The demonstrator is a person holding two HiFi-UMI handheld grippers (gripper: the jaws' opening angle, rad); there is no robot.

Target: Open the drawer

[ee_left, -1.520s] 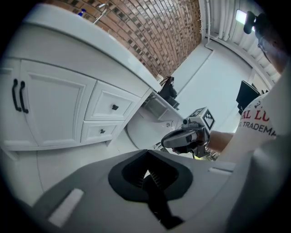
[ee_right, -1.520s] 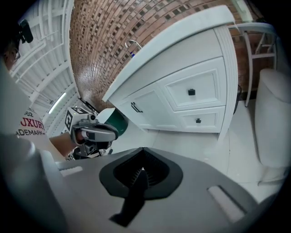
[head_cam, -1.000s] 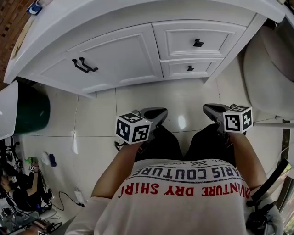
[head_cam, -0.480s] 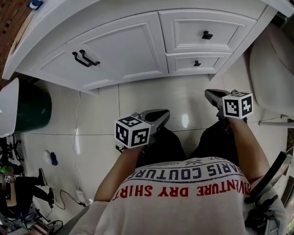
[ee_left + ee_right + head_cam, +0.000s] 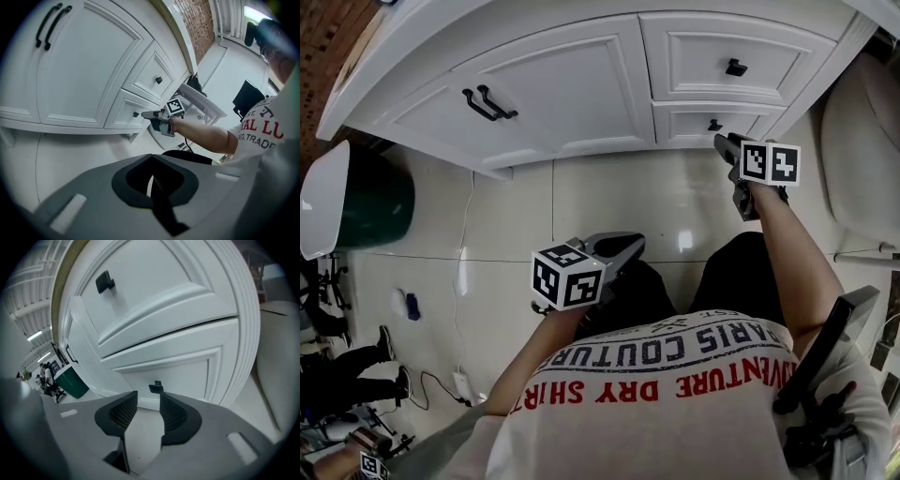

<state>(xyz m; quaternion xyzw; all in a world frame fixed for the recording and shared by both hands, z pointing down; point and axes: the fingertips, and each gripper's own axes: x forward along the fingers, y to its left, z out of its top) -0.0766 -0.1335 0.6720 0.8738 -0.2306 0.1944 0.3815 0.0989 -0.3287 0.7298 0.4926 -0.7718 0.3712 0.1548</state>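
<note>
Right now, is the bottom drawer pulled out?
No, the lower drawer sits flush with the cabinet front, fully closed.

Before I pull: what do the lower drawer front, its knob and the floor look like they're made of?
The lower drawer front looks like painted wood or MDF: smooth white satin finish with a moulded panel frame. I cannot tell which of the two it is. Its knob is small, square and matte black, probably metal. The floor looks like glossy pale tile, given the thin grout lines and a bright light reflection.
</note>
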